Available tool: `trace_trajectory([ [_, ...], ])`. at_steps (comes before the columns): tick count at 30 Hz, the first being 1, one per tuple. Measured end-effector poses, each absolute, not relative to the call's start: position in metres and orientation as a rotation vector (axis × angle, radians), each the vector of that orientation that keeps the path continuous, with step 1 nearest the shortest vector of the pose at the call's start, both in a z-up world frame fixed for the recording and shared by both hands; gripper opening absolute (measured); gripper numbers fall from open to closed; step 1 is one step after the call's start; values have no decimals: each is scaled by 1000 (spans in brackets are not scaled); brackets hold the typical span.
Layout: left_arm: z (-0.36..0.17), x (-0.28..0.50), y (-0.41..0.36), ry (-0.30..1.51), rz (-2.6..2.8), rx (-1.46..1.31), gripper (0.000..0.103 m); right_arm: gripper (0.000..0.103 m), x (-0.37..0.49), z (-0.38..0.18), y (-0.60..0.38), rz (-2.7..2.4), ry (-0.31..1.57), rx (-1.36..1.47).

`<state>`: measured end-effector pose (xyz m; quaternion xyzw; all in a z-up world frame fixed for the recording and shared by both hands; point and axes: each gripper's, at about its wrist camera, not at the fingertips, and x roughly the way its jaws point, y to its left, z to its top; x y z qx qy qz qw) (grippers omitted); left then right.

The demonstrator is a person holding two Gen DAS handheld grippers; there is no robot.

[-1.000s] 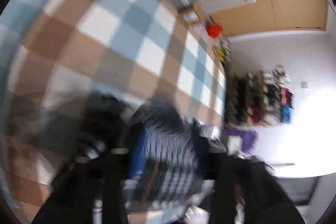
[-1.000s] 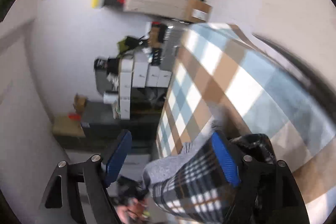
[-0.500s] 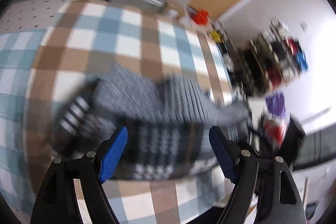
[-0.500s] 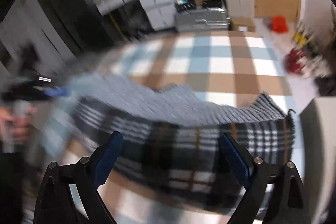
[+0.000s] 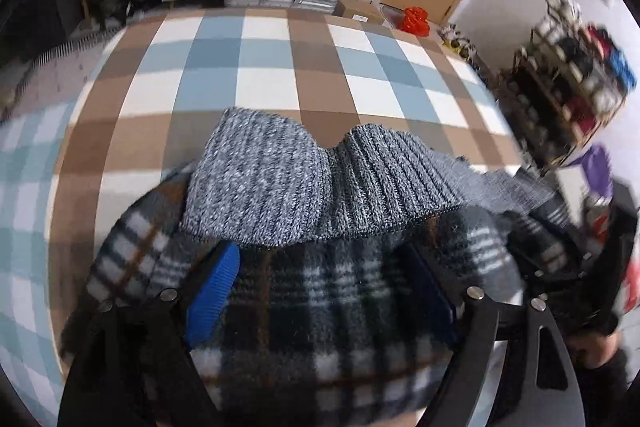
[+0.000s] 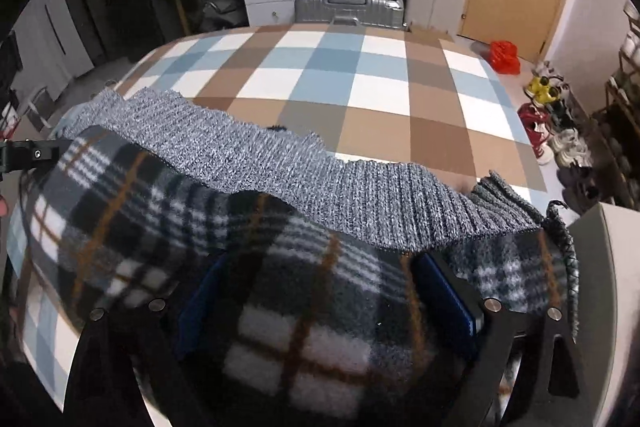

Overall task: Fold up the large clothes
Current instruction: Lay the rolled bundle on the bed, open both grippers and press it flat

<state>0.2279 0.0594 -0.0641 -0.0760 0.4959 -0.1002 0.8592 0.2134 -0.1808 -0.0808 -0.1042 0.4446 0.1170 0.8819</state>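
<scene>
Left gripper (image 5: 324, 291): jaws spread, plaid fabric between them.
Right gripper (image 6: 328, 303): jaws spread over the garment.
Garment (image 6: 280, 287): lower frame, on checkered bed (image 6: 360, 83); grey knit band (image 6: 320, 179) across the top.

One plaid fleece garment (image 6: 312, 311) with one grey knit hem (image 6: 304, 175). One checked bed (image 6: 360, 83). One silver suitcase (image 6: 348, 7), one red bag (image 6: 505, 55).
</scene>
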Motion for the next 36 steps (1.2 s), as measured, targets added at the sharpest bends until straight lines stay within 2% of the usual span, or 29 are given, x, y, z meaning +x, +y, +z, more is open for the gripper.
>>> trace_trajectory([
  [5, -48, 217, 64, 1052, -200, -205, 84, 96, 216, -61, -181, 246, 1009, -181],
  [9, -9, 183, 59, 1017, -258, -197, 84, 97, 180, -12, -187, 321, 901, -122],
  [12, 10, 155, 37, 982, -329, -135, 84, 98, 157, 8, -189, 314, 897, -155],
  [15, 4, 147, 5, 1008, -371, -32, 84, 101, 153, -2, -192, 284, 992, -171],
  [20, -44, 179, -20, 1070, -250, 131, 85, 101, 168, -48, -198, 169, 1115, -229],
  [24, -58, 208, -4, 1102, -268, 42, 93, 103, 187, -69, -214, 176, 1148, -154],
  [26, -68, 217, 0, 1132, -278, 43, 101, 103, 194, -73, -219, 185, 1160, -143],
  [29, -81, 228, 6, 1156, -301, -1, 102, 103, 200, -80, -217, 196, 1177, -169],
  [36, -75, 226, -1, 1164, -287, 4, 102, 103, 200, -81, -211, 158, 1157, -193],
])
